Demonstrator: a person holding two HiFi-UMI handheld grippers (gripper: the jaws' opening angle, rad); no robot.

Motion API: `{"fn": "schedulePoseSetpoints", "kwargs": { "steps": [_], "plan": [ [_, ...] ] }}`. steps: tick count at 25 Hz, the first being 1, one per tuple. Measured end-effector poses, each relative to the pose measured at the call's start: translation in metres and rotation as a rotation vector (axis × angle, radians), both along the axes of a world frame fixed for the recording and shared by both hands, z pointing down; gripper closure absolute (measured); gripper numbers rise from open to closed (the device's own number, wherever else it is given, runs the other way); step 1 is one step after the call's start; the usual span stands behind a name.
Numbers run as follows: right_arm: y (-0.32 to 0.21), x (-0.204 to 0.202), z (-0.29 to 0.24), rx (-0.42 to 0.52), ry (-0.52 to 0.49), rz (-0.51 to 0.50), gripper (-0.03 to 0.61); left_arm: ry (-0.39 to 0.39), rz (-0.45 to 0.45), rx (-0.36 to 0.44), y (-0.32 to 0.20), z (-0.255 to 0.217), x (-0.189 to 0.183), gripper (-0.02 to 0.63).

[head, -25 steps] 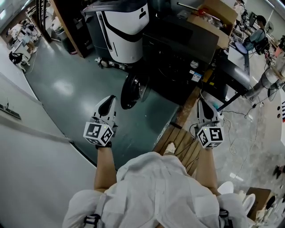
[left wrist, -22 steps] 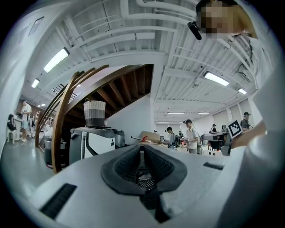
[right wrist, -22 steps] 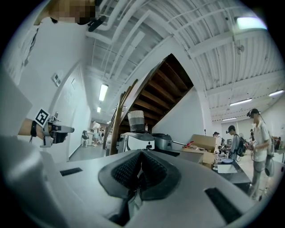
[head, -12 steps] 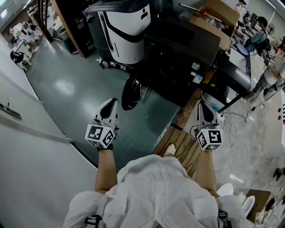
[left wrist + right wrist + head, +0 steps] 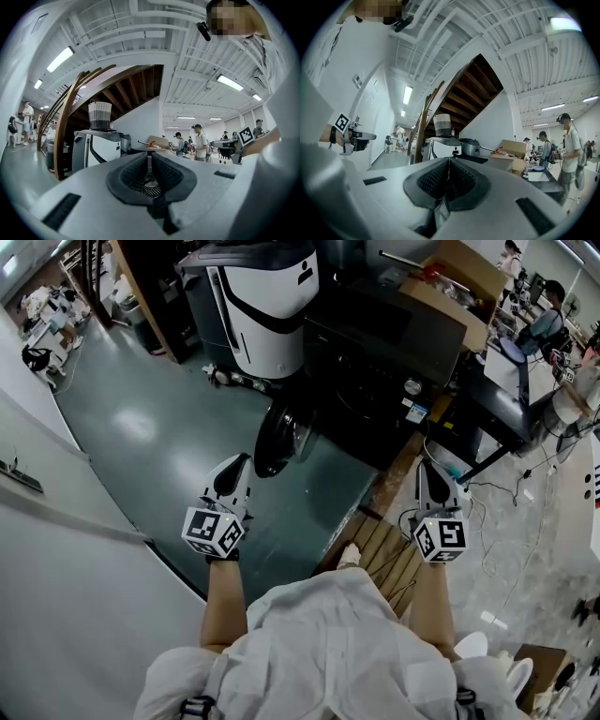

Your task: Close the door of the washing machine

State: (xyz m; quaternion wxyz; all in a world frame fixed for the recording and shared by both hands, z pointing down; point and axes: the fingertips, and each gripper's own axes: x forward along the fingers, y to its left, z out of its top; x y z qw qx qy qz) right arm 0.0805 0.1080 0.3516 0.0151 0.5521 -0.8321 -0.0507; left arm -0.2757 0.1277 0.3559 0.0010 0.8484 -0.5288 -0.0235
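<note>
Two tools are in your hands, and both have their jaws closed together with nothing between them. Your left tool (image 5: 240, 461) points level, just beside the left edge of the round black door (image 5: 278, 439) of the black front-loading washing machine (image 5: 380, 371). Whether the tool touches the door cannot be told from the head view. The door stands swung open, away from the machine front, above the grey-green floor (image 5: 141, 427). Your right tool (image 5: 427, 468) is well to the right of the door, near the machine's right front corner and over the brown slatted wooden pallet (image 5: 386, 554). A white-and-black cabinet (image 5: 267, 306) stands just beside the machine on its left. A brown cardboard box (image 5: 455, 273) lies on top of the machine.
</note>
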Motion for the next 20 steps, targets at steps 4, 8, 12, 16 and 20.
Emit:
{"fn": "schedulePoseSetpoints", "kwargs": {
  "steps": [4,8,12,16,20],
  "plan": [
    [-0.017,0.013,0.006,-0.011,-0.002,0.006,0.551,-0.003,0.008,-0.013,-0.019,0.007,0.013,0.580],
    [-0.042,0.031,0.016,-0.034,0.002,0.010,0.550,-0.010,0.021,-0.038,-0.046,0.015,0.034,0.579],
    [-0.076,0.048,0.026,-0.055,-0.003,0.005,0.549,-0.019,0.023,-0.054,-0.081,0.021,0.056,0.578],
    [-0.113,0.062,0.031,-0.066,-0.010,-0.009,0.549,-0.034,0.024,-0.056,-0.117,0.021,0.076,0.579],
    [-0.148,0.076,0.035,-0.075,-0.005,-0.030,0.549,-0.041,0.014,-0.055,-0.149,0.020,0.094,0.578]
  ]
}}
